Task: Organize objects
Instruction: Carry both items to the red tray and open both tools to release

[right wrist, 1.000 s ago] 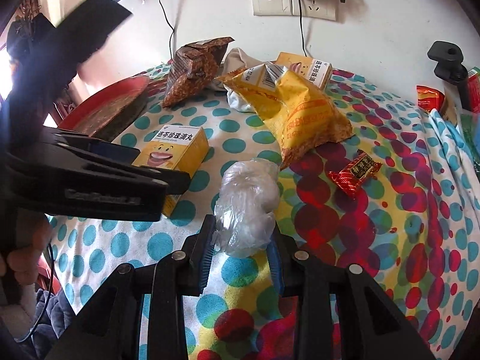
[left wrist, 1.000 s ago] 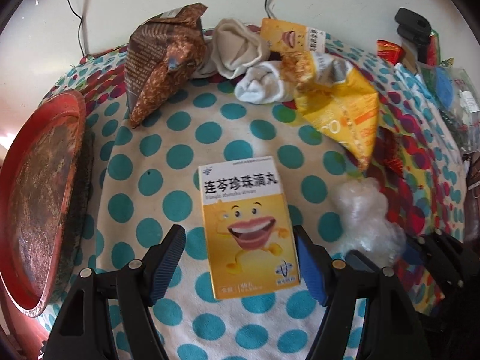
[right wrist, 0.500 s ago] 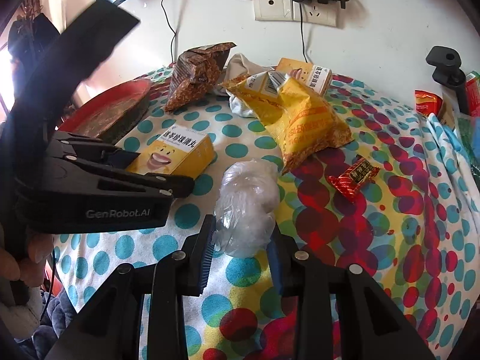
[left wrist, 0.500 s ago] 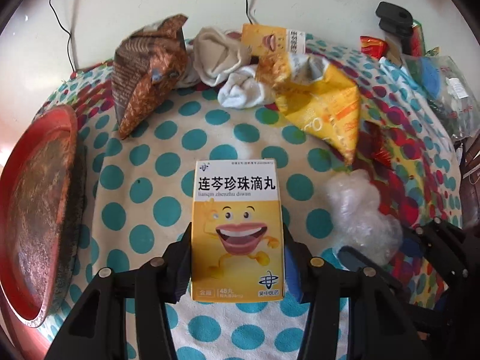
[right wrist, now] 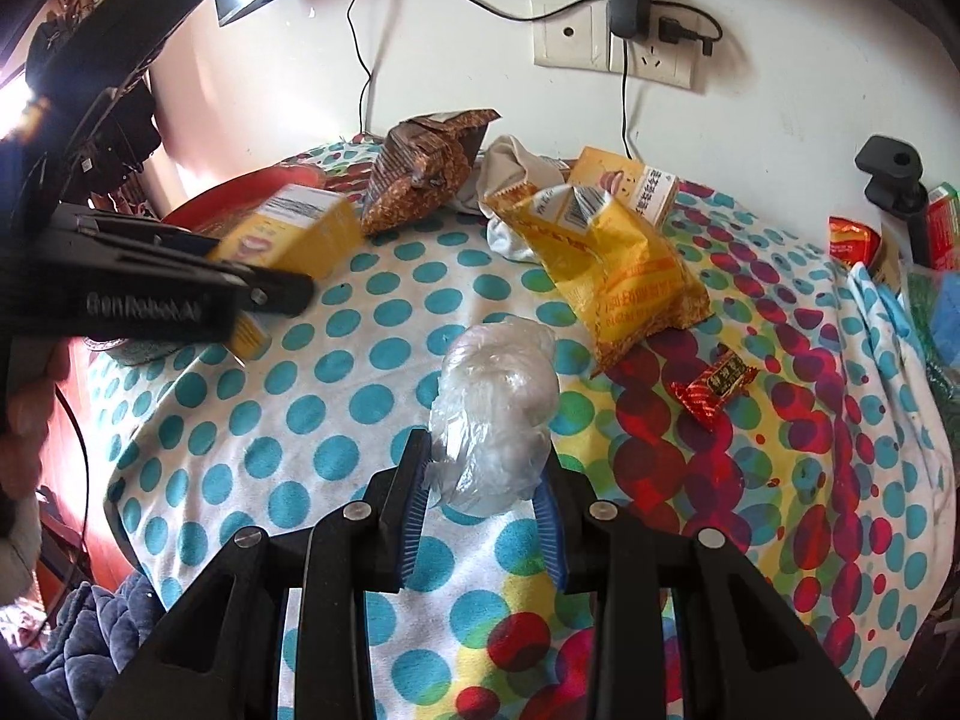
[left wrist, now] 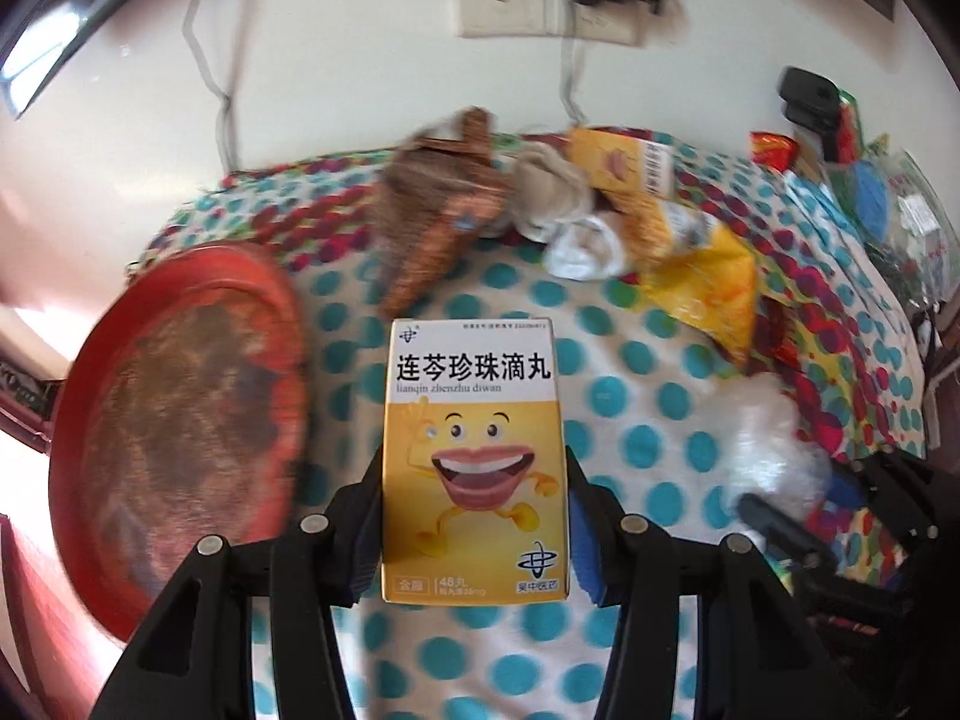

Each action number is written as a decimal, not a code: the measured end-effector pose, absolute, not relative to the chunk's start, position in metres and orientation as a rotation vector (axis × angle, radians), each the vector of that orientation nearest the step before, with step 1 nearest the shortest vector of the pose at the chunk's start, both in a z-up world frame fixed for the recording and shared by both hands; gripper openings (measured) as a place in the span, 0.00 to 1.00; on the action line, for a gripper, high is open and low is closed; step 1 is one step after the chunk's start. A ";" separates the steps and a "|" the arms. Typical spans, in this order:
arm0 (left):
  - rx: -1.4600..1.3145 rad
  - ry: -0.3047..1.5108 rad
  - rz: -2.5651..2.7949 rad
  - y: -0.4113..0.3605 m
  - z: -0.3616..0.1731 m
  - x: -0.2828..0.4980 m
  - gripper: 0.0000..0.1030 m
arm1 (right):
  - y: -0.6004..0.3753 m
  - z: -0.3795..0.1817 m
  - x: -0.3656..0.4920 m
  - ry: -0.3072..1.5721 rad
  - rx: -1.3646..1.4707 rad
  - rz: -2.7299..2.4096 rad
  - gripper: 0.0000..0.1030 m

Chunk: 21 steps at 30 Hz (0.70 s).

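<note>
While I steer, box: medicine box (left wrist: pixel 474 456), light, stiff; left gripper (left wrist: pixel 474 531) clamps its long sides.
Bag: plastic bag (right wrist: pixel 495 420), soft, slippery; right gripper (right wrist: pixel 483 507) pinches its bottom end.

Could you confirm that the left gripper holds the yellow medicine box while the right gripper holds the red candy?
Not quite. In the right wrist view the right gripper is shut on the crumpled clear plastic bag; the red candy lies untouched on the tablecloth. The left gripper does hold the yellow medicine box.

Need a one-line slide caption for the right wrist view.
Right gripper clamps a crumpled clear plastic bag above the polka-dot cloth; left gripper holds a yellow medicine box.
</note>
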<state>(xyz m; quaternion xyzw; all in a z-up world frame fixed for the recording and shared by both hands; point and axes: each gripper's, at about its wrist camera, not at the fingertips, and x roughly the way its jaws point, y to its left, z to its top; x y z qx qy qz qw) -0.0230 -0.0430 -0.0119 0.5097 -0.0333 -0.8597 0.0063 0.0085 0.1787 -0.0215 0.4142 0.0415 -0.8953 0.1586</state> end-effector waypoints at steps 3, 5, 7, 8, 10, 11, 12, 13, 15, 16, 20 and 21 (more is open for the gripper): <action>1.567 -0.082 -2.653 -0.072 -0.008 -0.021 0.50 | 0.175 -0.018 0.011 0.132 1.181 -2.568 0.30; 1.550 -0.057 -2.631 -0.093 -0.006 -0.020 0.50 | 0.172 -0.016 0.011 0.142 1.184 -2.570 0.30; 1.531 -0.039 -2.608 -0.114 -0.006 -0.018 0.50 | 0.169 -0.015 0.011 0.148 1.186 -2.576 0.30; 1.516 -0.026 -2.595 -0.127 -0.005 -0.017 0.50 | 0.168 -0.014 0.011 0.153 1.186 -2.578 0.30; 1.502 -0.021 -2.578 -0.144 -0.006 -0.016 0.50 | 0.165 -0.012 0.012 0.163 1.183 -2.586 0.30; 1.495 -0.012 -2.562 -0.155 -0.008 -0.015 0.50 | 0.162 -0.011 0.012 0.167 1.187 -2.582 0.30; 1.499 0.005 -2.548 -0.167 -0.010 -0.015 0.50 | 0.160 -0.011 0.012 0.173 1.189 -2.581 0.30; 1.505 0.017 -2.537 -0.175 -0.012 -0.016 0.50 | 0.158 -0.010 0.012 0.183 1.190 -2.583 0.30; 1.504 0.054 -2.512 -0.196 -0.018 -0.016 0.50 | 0.151 -0.009 0.011 0.202 1.195 -2.578 0.30; 1.505 0.066 -2.503 -0.204 -0.020 -0.015 0.50 | 0.148 -0.008 0.011 0.211 1.196 -2.579 0.30; 1.512 0.137 -2.469 -0.239 -0.031 -0.015 0.50 | 0.134 -0.005 0.009 0.253 1.198 -2.574 0.30; 1.513 0.148 -2.462 -0.246 -0.034 -0.015 0.50 | 0.130 -0.005 0.008 0.264 1.200 -2.570 0.30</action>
